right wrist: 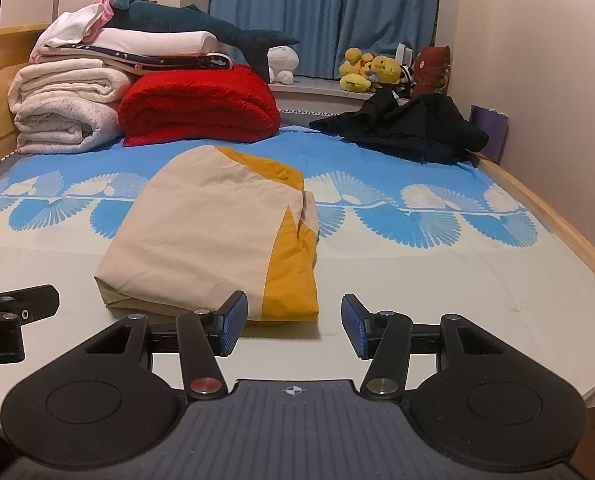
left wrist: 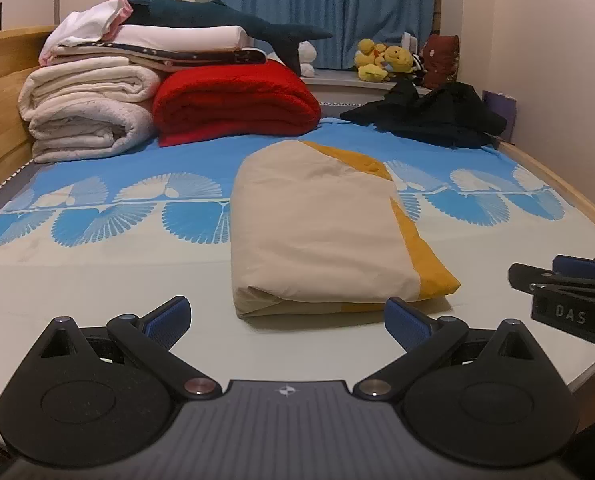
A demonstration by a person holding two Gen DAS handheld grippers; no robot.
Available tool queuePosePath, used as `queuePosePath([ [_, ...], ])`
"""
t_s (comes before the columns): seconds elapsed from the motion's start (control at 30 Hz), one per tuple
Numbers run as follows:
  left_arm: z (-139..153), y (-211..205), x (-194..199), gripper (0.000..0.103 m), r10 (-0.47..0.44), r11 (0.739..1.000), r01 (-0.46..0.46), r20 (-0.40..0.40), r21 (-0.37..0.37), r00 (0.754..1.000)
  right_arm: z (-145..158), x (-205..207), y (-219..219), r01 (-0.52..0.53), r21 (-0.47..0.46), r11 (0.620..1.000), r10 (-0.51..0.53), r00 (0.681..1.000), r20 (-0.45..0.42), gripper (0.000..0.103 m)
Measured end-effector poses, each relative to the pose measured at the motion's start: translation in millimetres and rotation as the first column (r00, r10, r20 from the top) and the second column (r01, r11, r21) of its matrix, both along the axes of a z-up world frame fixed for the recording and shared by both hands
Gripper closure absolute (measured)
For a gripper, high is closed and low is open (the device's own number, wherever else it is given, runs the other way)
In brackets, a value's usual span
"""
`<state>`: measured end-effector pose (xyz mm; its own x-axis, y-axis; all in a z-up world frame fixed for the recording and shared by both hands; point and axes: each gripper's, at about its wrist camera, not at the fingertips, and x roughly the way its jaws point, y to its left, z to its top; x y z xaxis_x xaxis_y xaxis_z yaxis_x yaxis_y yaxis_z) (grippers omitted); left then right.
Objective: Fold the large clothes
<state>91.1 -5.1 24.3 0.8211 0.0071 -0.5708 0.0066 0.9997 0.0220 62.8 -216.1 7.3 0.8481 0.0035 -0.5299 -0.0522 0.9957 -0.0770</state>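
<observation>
At the bed's (left wrist: pixel 97 280) left edge by the headboard sit rolled white blankets (left wrist: pixel 85 120) and a red blanket (left wrist: pixel 233 104). The left gripper (left wrist: pixel 287 322) hovers at the near edge, jaws spread wide and empty. Just beyond lies the folded beige-and-yellow cloth (left wrist: pixel 321 236), mid-bed. The right gripper (right wrist: pixel 293 326) hovers beside it, jaws apart, holding nothing. A dark garment (right wrist: pixel 409 128) is heaped at the far right corner.

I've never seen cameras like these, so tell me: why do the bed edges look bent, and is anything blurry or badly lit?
Left wrist view: the fisheye lens bows the bed frame and darkens the corners; warm indoor light, soft shadows under the folded beige and yellow cloth. Right wrist view: same curving; the plush toys look slightly soft, the open right gripper sharp.
</observation>
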Motion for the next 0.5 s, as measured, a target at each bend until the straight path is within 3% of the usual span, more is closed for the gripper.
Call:
queuePosePath([
  [0.5, -1.9, -4.7, 2.5, 0.000, -0.019, 1.000, 0.019, -0.001, -0.003, 1.000, -1.8, 1.0, 0.7, -0.014, -0.002, 1.000, 0.014, 1.000, 0.003, 0.049],
])
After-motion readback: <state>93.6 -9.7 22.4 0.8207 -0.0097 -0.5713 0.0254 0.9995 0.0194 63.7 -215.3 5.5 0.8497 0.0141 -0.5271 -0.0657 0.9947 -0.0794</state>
